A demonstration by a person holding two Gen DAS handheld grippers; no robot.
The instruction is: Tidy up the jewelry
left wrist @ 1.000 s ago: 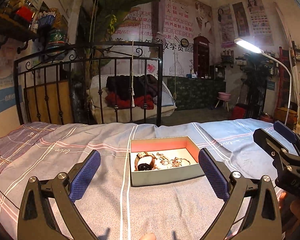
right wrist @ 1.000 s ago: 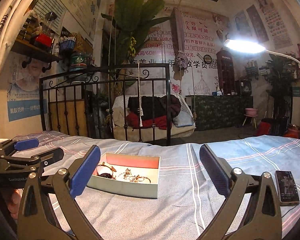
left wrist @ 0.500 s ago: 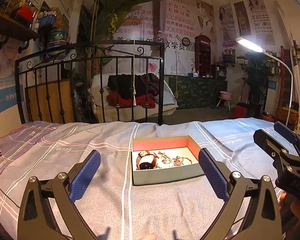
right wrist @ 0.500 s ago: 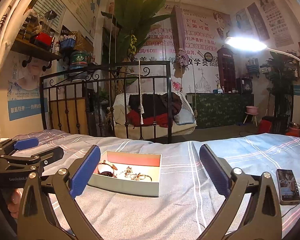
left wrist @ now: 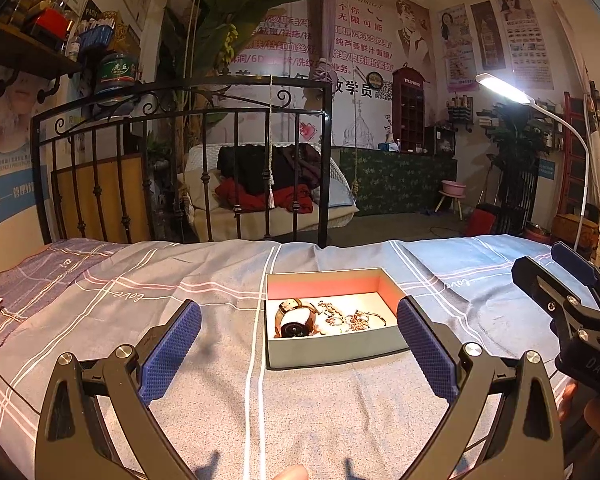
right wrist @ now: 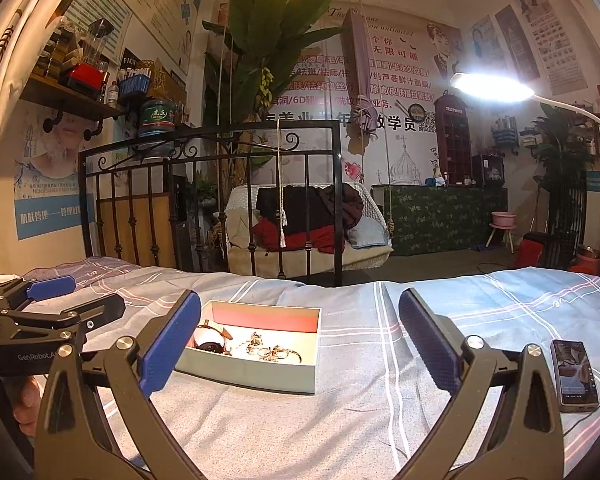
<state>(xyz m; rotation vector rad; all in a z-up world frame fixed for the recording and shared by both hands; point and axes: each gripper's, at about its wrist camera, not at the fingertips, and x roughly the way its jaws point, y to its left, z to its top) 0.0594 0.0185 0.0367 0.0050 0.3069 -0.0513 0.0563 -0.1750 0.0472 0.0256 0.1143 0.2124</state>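
Room is dim and warm-toned. Main light comes from a white lamp (right wrist: 492,86) at upper right; its head is blown out w/ glare. The bedsheet (left wrist: 100,312) is lit evenly, w/ soft shadows near bottom. Fisheye bends edges strongly; corners go black.

I'm counting one box (left wrist: 332,350) on the bedsheet (left wrist: 140,320), one watch (left wrist: 294,322) inside it, one phone (right wrist: 575,376) lying right of the box.
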